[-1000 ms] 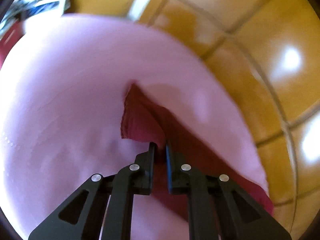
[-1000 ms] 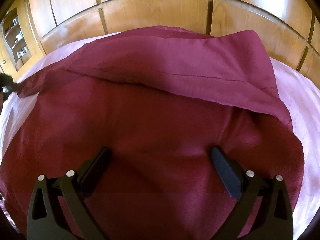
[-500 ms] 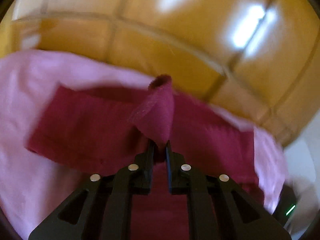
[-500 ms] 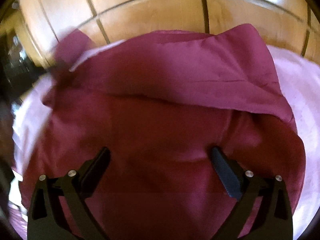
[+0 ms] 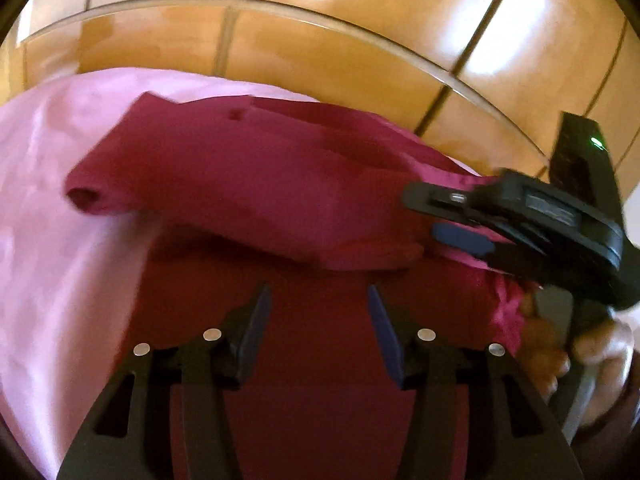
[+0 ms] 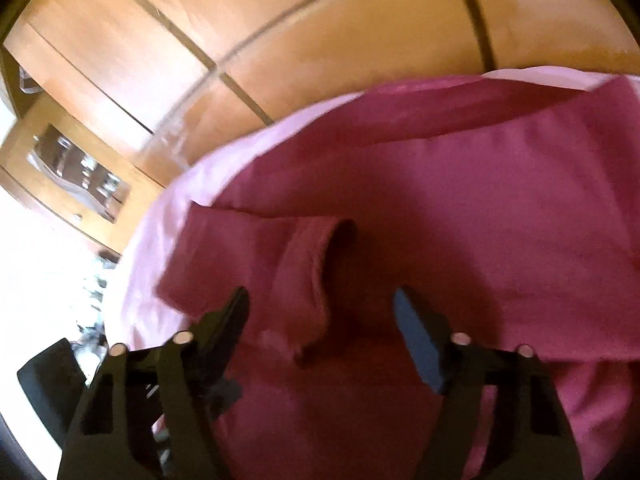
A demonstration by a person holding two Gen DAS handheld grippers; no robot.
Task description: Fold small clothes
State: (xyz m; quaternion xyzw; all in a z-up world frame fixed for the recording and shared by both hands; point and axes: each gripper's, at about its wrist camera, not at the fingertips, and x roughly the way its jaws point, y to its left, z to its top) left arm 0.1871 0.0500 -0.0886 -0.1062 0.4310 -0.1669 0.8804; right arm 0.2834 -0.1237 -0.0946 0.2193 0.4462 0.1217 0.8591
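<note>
Now both tools, left tool [image 5: 316, 312] and right tool [image 6: 320, 312], wide open above maroon garment [image 5: 248, 184].

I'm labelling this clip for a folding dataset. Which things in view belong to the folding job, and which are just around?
Belongs to the job:
maroon garment, one sleeve lying across its body
left gripper, open
right gripper, open

Just around:
pink sheet under the garment
wooden panelling behind
glass-fronted cabinet

Garment [image 5: 248, 184] on sheet [image 5: 52, 208], sleeve [image 6: 280, 272] folded over; panelling [image 5: 320, 60] behind
</note>
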